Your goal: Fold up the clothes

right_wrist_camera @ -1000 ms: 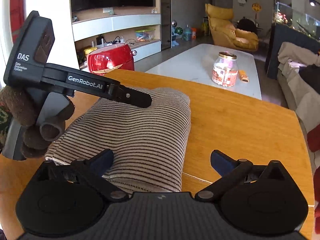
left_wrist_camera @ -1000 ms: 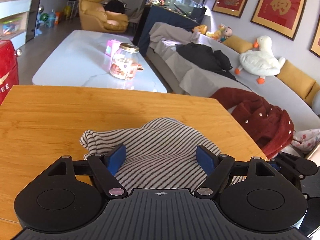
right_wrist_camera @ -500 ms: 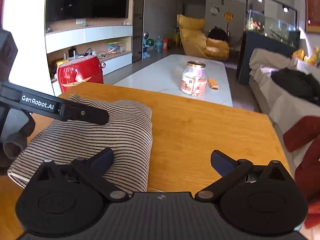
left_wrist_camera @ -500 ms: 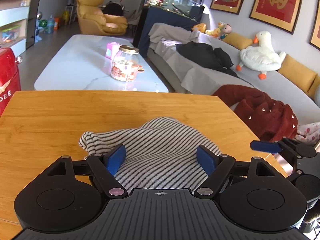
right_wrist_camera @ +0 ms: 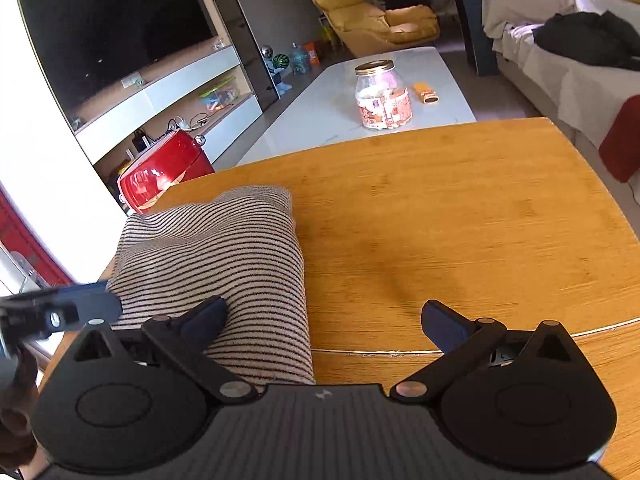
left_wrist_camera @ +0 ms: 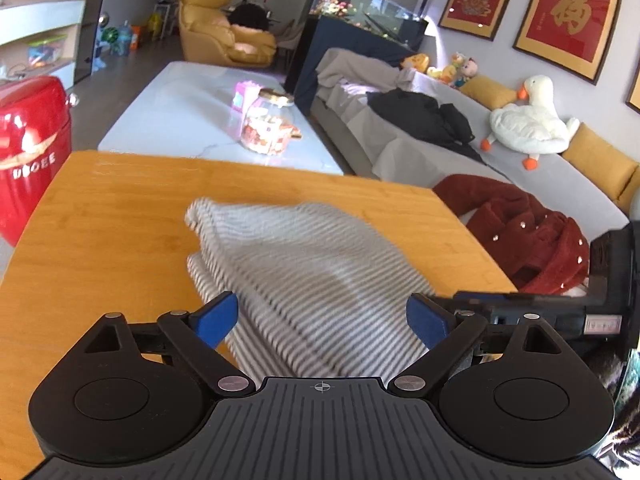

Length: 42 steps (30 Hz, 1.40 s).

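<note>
Hand-held grippers [left_wrist_camera: 322, 316] farther off striped garment [left_wrist_camera: 308, 264]

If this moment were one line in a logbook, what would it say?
striped garment: folded on wooden table | left tongs: open, over it | right tongs: open, straddling its edge

Daylight fills the room, bright and even. In the left wrist view the striped garment [left_wrist_camera: 308, 276] is smeared by motion blur; the right wrist view shows it [right_wrist_camera: 224, 264] sharp. Beside it, a soft shadow falls on the worktop [right_wrist_camera: 460, 216]. Fisheye bending curves the edges.
</note>
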Each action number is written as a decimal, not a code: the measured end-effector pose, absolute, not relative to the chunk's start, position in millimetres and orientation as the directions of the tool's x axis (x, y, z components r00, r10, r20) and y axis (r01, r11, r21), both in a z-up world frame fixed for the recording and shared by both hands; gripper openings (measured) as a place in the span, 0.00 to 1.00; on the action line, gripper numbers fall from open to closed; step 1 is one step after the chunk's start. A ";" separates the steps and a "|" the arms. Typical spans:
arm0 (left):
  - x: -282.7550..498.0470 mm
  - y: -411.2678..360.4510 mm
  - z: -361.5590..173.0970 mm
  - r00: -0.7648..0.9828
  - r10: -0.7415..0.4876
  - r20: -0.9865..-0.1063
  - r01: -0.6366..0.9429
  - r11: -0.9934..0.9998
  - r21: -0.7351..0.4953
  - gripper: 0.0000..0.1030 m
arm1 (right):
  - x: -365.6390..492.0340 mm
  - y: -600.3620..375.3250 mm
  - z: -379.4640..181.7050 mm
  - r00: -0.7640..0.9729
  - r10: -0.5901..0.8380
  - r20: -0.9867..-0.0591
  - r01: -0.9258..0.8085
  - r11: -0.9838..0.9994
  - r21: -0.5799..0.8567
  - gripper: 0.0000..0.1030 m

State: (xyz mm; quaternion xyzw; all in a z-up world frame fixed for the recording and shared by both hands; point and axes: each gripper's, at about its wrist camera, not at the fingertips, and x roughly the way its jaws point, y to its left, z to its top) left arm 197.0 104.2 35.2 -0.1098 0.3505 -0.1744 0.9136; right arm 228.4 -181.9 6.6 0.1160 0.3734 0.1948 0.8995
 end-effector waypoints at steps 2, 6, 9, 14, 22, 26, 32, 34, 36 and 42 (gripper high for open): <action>193.0 105.2 20.8 0.664 -0.403 -0.631 0.220 0.911 -0.350 0.90 | 228.3 -183.4 4.7 0.636 0.452 -0.625 -0.260 0.888 0.378 1.00; 194.9 120.1 3.9 0.623 -0.493 -0.607 0.163 0.841 -0.516 0.82 | 224.7 -179.9 6.1 0.593 0.516 -0.619 -0.310 0.855 0.415 0.97; 189.7 116.2 9.0 0.621 -0.520 -0.586 0.216 0.833 -0.510 0.75 | 220.8 -170.6 6.0 0.566 0.550 -0.614 -0.357 0.835 0.418 0.95; 175.8 110.2 11.2 0.619 -0.520 -0.589 0.276 0.846 -0.457 0.74 | 219.3 -162.1 5.1 0.551 0.559 -0.619 -0.378 0.829 0.412 0.95; 172.1 109.2 1.8 0.580 -0.536 -0.613 0.217 0.827 -0.518 0.87 | 194.8 -166.3 24.7 0.571 0.525 -0.632 -0.454 0.843 0.289 0.84; 173.5 107.3 -2.9 0.610 -0.520 -0.598 0.230 0.838 -0.495 0.82 | 190.3 -157.4 28.5 0.569 0.533 -0.627 -0.484 0.833 0.268 0.69; 197.6 137.5 -2.0 0.683 -0.428 -0.592 0.160 0.878 -0.451 0.79 | 239.8 -105.4 19.0 0.584 0.572 -0.576 -0.538 0.804 0.253 0.70; 210.7 156.3 -0.5 0.706 -0.385 -0.595 0.112 0.889 -0.444 0.79 | 261.2 -84.4 17.4 0.570 0.591 -0.571 -0.555 0.789 0.263 0.70; 223.2 172.9 2.6 0.724 -0.347 -0.596 0.084 0.902 -0.423 0.79 | 282.7 -63.5 15.9 0.555 0.610 -0.565 -0.572 0.773 0.274 0.71; 243.3 198.9 5.1 0.746 -0.298 -0.596 0.050 0.917 -0.396 0.80 | 315.9 -47.8 10.0 0.505 0.651 -0.567 -0.552 0.749 0.367 0.73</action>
